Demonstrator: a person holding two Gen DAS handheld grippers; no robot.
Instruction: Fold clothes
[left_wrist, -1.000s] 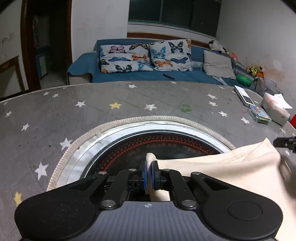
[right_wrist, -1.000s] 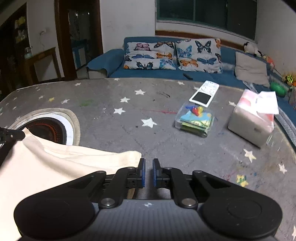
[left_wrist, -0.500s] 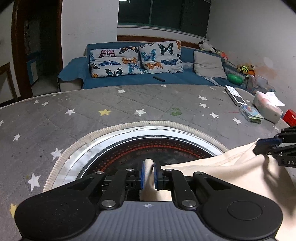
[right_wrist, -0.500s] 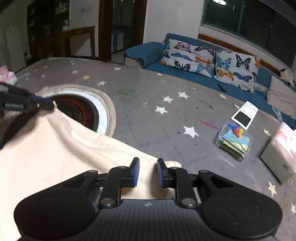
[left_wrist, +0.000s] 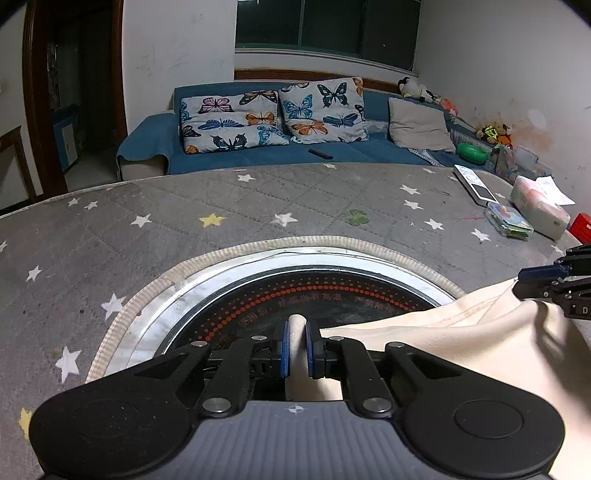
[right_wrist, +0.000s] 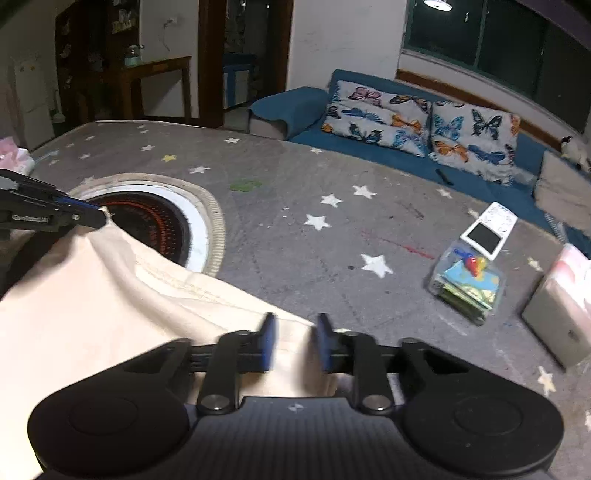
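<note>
A cream cloth (left_wrist: 461, 343) lies on the grey star-patterned table cover (left_wrist: 221, 206), partly over a round black hotplate (left_wrist: 332, 295). My left gripper (left_wrist: 296, 343) is shut on a rolled corner of the cloth above the hotplate. In the right wrist view that gripper (right_wrist: 99, 219) pinches the cloth's (right_wrist: 92, 302) far left corner. My right gripper (right_wrist: 295, 341) is closing; its blue pads still stand apart with the cloth's right edge between them. From the left wrist view it (left_wrist: 517, 284) sits at the cloth's right corner.
A white handset (right_wrist: 487, 230), a clear box of colourful items (right_wrist: 467, 284) and a tissue pack (right_wrist: 561, 314) sit to the right on the table. A blue sofa (left_wrist: 258, 155) with butterfly cushions stands beyond the table's far edge.
My right gripper swung left onto the cloth's right edge, and its jaws stand wider apart around that edge. The left gripper kept its hold and stayed put.
</note>
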